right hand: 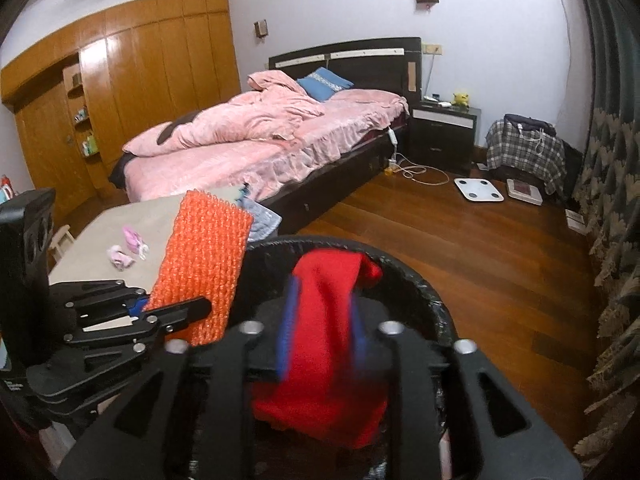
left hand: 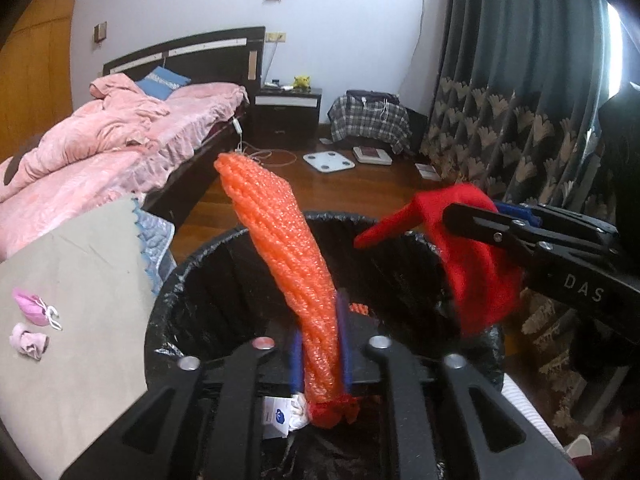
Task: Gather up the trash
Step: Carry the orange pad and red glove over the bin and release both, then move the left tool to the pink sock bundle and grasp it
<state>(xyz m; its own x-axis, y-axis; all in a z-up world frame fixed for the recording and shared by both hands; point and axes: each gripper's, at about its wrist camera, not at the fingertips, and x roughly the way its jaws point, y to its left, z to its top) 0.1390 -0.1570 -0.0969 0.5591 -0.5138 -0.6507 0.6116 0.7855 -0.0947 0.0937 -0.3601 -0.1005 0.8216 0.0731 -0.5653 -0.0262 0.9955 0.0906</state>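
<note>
Both pieces of trash hang directly over the mouth of the bin [left hand: 192,292]. The left gripper [left hand: 320,344] has its jaws closed on the orange foam net [left hand: 276,232], whose long axis stands nearly upright. The right gripper [right hand: 320,332] apparently clamps the red wrapper [right hand: 328,320], though motion blur clouds it. Two pink scraps [left hand: 34,320] lie on the worktop [left hand: 80,248], nearer the left gripper.

Both views close above the black-lined bin [left hand: 192,292], looking forward across its rim toward the bed [left hand: 120,140] and far wall. Left wrist view from the bin's near edge; right wrist view from its right edge. Shared: bin [right hand: 424,284], bed [right hand: 260,148], floor scale [right hand: 478,190].
</note>
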